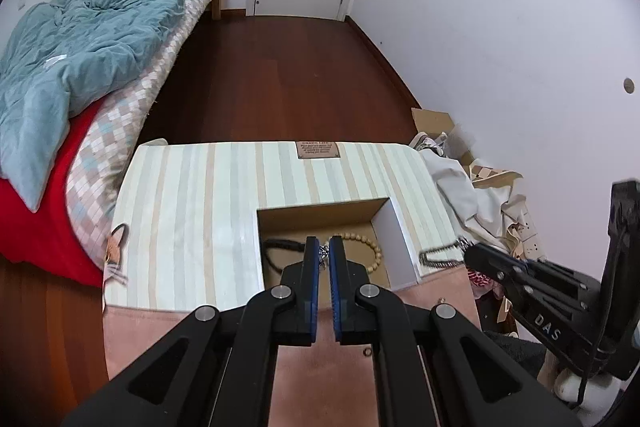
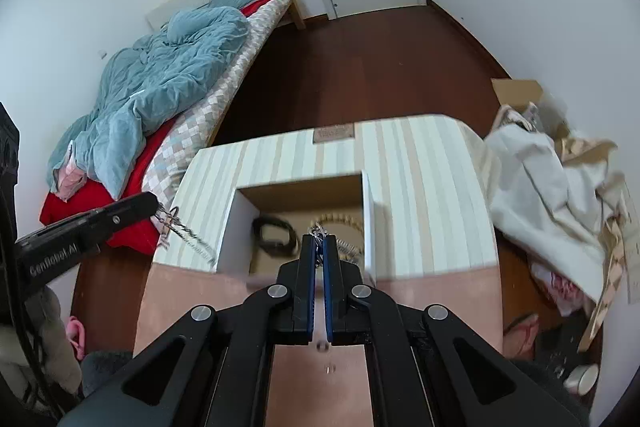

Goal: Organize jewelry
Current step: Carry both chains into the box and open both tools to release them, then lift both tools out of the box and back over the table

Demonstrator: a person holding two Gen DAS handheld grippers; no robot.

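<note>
An open box [image 1: 390, 251] with white walls and a brown floor sits on a striped cloth. Inside lie a wooden bead bracelet [image 1: 366, 247] and a black cord bracelet [image 1: 280, 247]. My left gripper [image 1: 323, 247] is shut on one end of a silver chain [image 1: 440, 254], over the box. My right gripper [image 2: 319, 239] is shut on the other end of the chain [image 2: 188, 233], which hangs between the two grippers across the box wall. The box [image 2: 370, 227], beads [image 2: 340, 218] and black bracelet [image 2: 276, 233] also show in the right wrist view.
The striped cloth [image 1: 192, 211] covers a low table with a pink front strip [image 1: 320, 367] holding small rings [image 1: 366, 351]. A bed [image 1: 80, 67] stands left. A pile of cloth and cardboard [image 1: 480, 195] lies right. Dark wood floor [image 1: 280, 75] stretches beyond.
</note>
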